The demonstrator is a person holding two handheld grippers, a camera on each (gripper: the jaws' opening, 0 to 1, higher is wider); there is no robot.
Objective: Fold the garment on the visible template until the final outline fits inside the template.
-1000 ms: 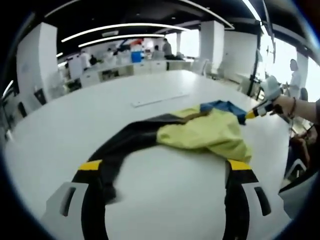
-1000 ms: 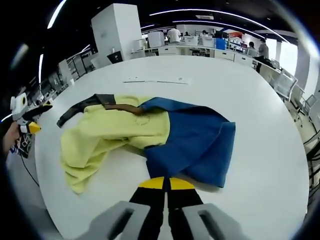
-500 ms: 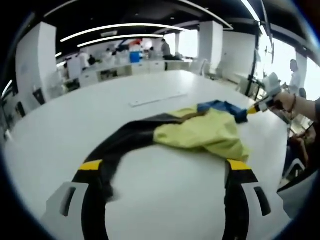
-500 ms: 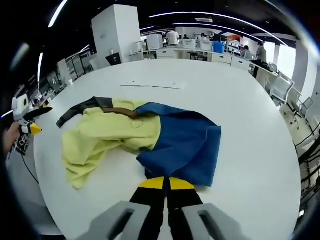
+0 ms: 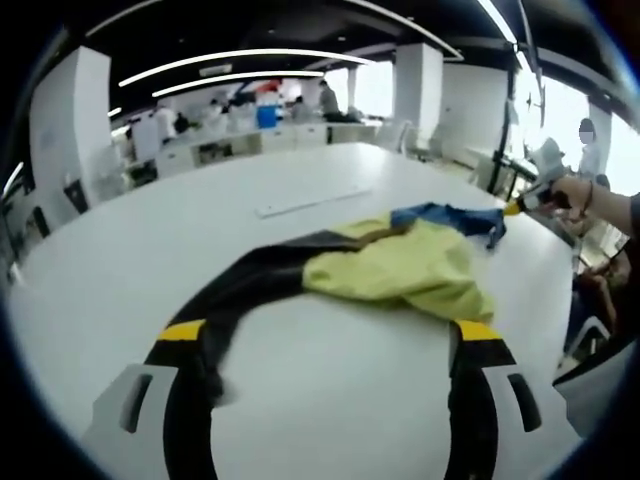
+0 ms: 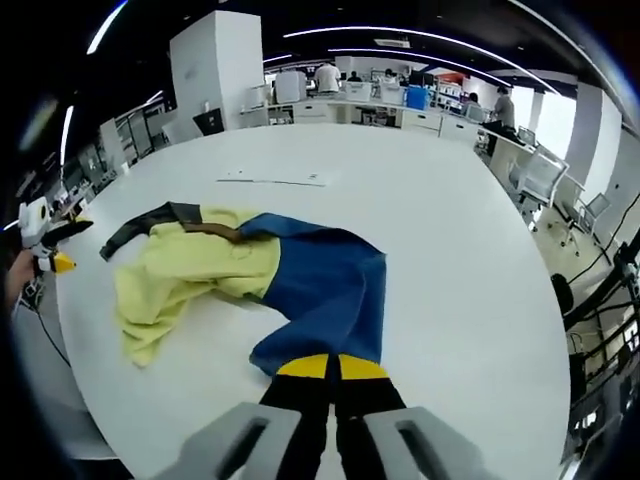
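Observation:
A garment with yellow (image 5: 400, 268), blue (image 5: 450, 215) and black (image 5: 250, 290) parts lies crumpled on the round white table (image 5: 150, 230). My left gripper (image 5: 330, 335) stands open low over the table, its jaws wide apart; the black sleeve trails down beside its left jaw. My right gripper (image 6: 333, 367) is shut on the near edge of the blue part (image 6: 320, 285), with the yellow part (image 6: 190, 275) beyond it to the left. From the left gripper view, the right gripper (image 5: 535, 195) appears at the far right in a hand, holding the blue edge. The left gripper (image 6: 45, 240) shows at the left edge.
A thin flat white strip (image 5: 315, 198) lies on the table beyond the garment, also visible as the strip (image 6: 275, 178). The table edge (image 6: 560, 330) runs close on the right. Desks, chairs (image 6: 540, 180) and people stand around the room behind.
My right gripper has drawn back with the blue edge, so the blue part has stretched and narrowed and the garment has slid a little. The left gripper has stayed open in place.

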